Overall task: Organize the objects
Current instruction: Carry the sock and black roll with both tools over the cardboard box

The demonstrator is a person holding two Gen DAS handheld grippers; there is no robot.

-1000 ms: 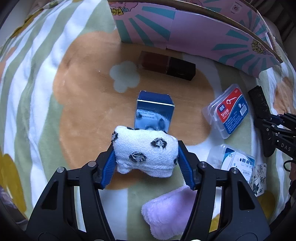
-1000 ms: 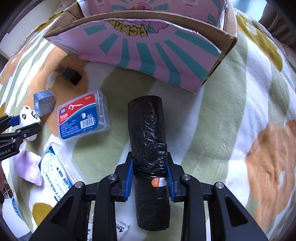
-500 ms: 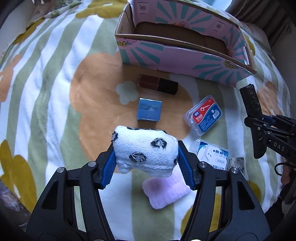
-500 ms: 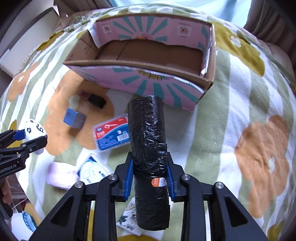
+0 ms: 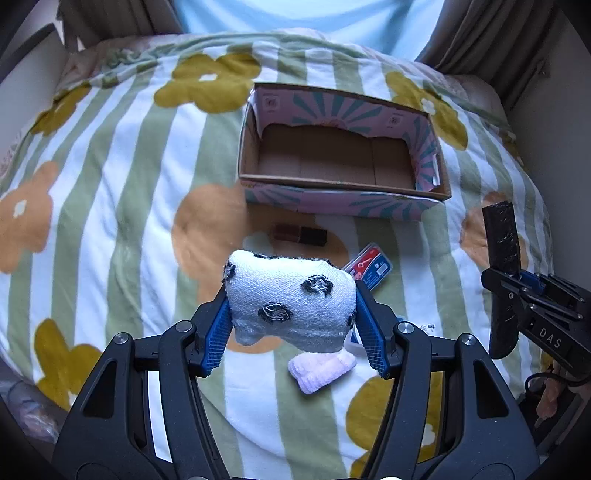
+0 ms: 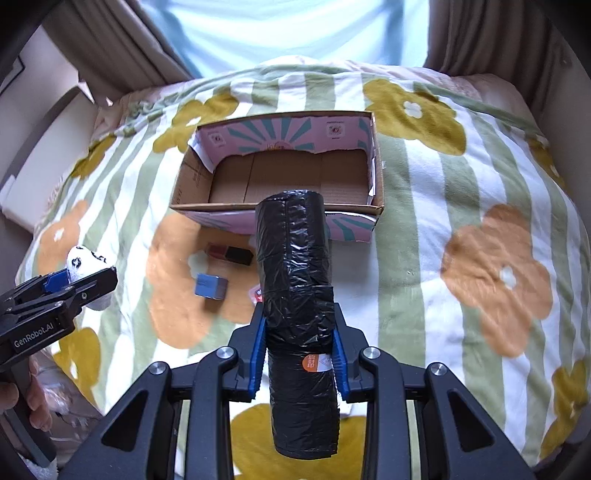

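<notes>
My left gripper [image 5: 291, 332] is shut on a white rolled sock with black spots [image 5: 291, 299], held high over the bed. My right gripper [image 6: 299, 350] is shut on a black roll of bin bags [image 6: 295, 277], which stands up between the blue pads. Ahead of both lies an open pink cardboard box [image 5: 343, 203] [image 6: 284, 218], nothing inside it. In the left wrist view the right gripper [image 5: 517, 291] with its black roll [image 5: 502, 236] shows at the right edge. The spotted sock [image 6: 83, 260] in the left gripper [image 6: 74, 284] shows at the left of the right wrist view.
On the flowered, striped blanket [image 5: 110, 184] lie a brown and black small box [image 5: 301, 234], a floss-pick case [image 5: 369, 267], a pink folded cloth [image 5: 321, 369] and a blue box [image 6: 210, 286]. Curtains [image 6: 480, 33] hang behind the bed. A hand [image 6: 37, 398] holds the left gripper's handle.
Both grippers have risen well above the blanket with their loads still held. The whole pink box and its bare inside have come into view, and the items on the blanket look smaller.
</notes>
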